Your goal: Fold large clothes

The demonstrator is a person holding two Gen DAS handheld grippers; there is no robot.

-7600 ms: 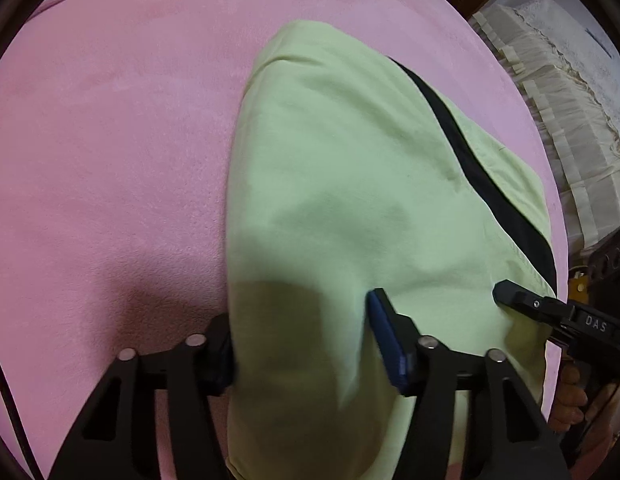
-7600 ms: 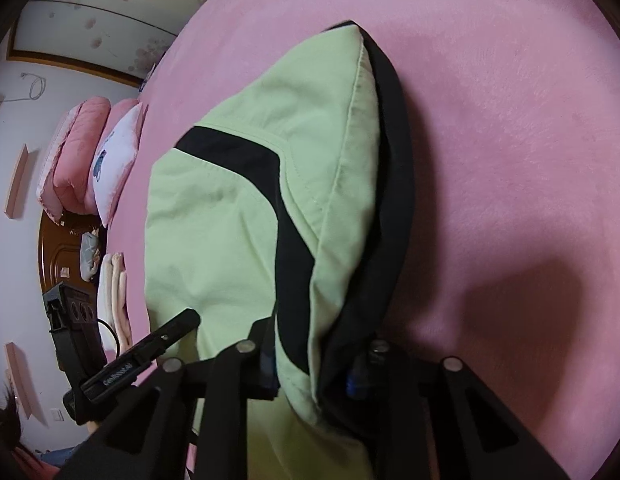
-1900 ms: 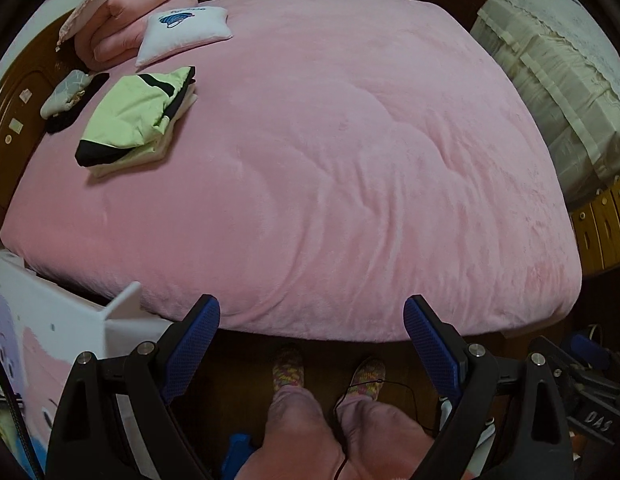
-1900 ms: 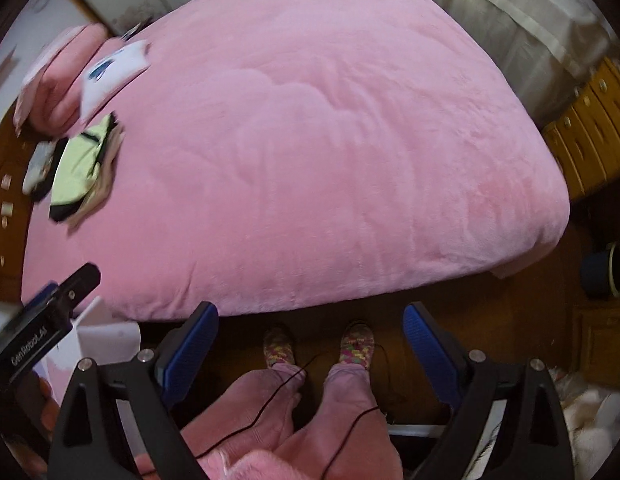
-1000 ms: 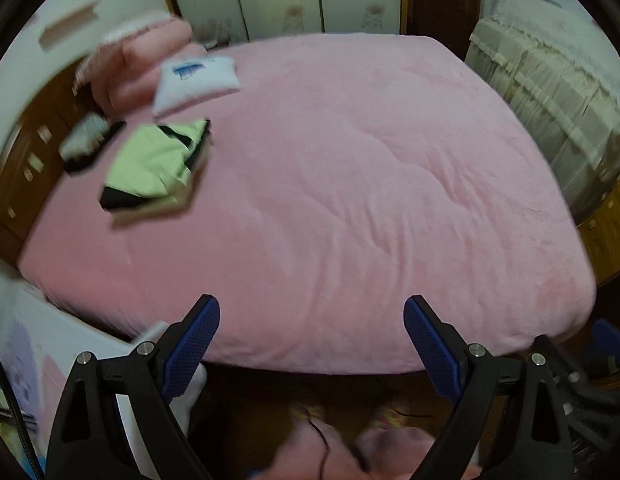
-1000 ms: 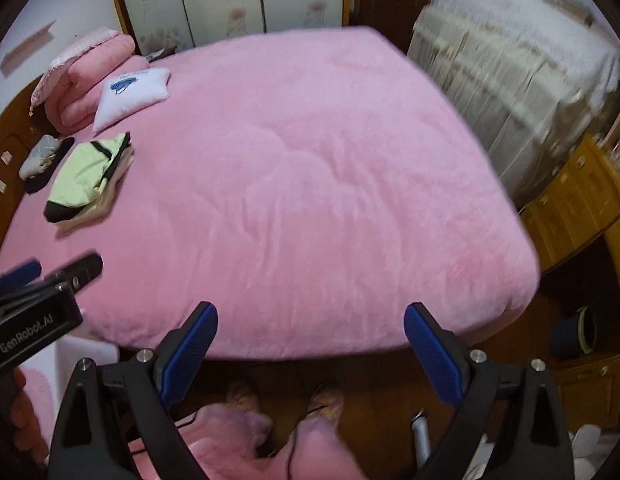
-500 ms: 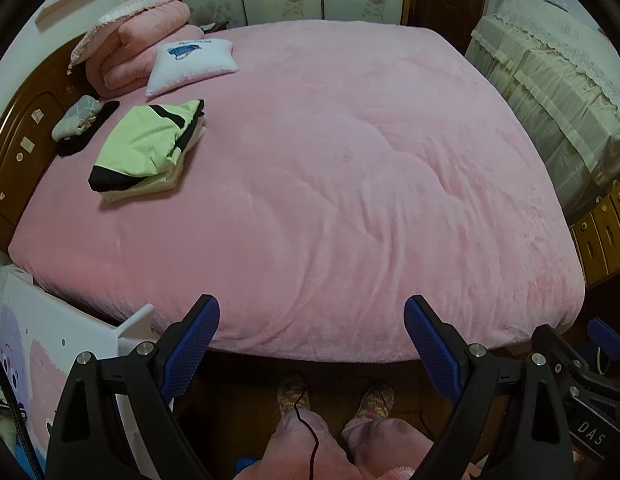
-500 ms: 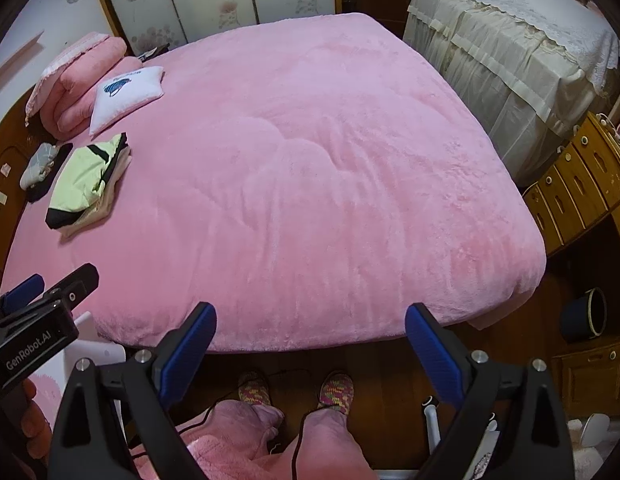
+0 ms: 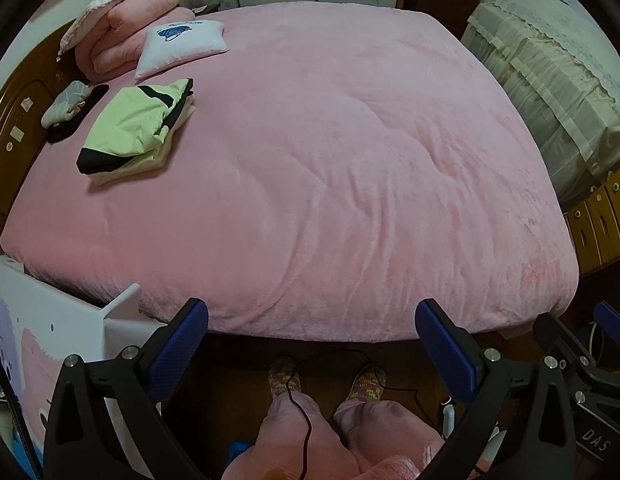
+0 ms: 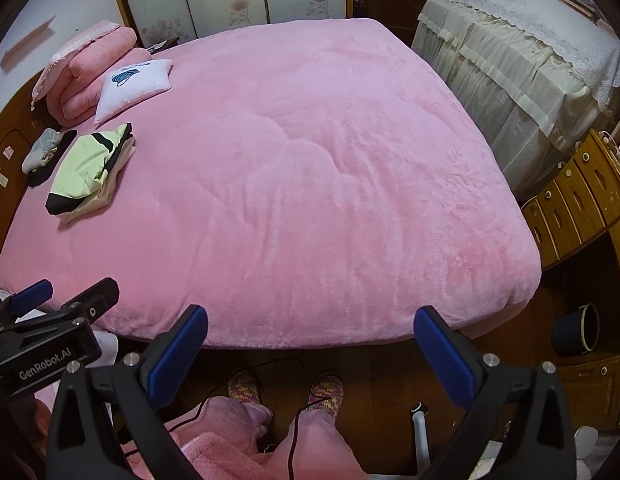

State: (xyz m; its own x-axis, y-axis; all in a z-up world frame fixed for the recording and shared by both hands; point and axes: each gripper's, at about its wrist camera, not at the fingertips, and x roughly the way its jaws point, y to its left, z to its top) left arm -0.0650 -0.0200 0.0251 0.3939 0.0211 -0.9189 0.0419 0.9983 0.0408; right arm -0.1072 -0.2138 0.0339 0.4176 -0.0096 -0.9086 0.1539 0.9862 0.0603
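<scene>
I hold both tools back off the near edge of the bed [image 9: 330, 184]. The left tool [image 9: 312, 340] and right tool [image 10: 310, 340] are opening, nothing between them, because the folded green-and-black garment [image 9: 130, 124] lies stacked far left, near the pillow [image 9: 182, 44].

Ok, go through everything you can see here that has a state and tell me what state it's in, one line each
Green and black garment: folded, on top of a cream folded item near the pillows.
White pillow: lying flat on the bed.
Pink quilt: folded, at the headboard.
Pink bedspread: spread out.
Left gripper: jaws opening, nothing between them.
Right gripper: jaws opening, nothing between them.
</scene>
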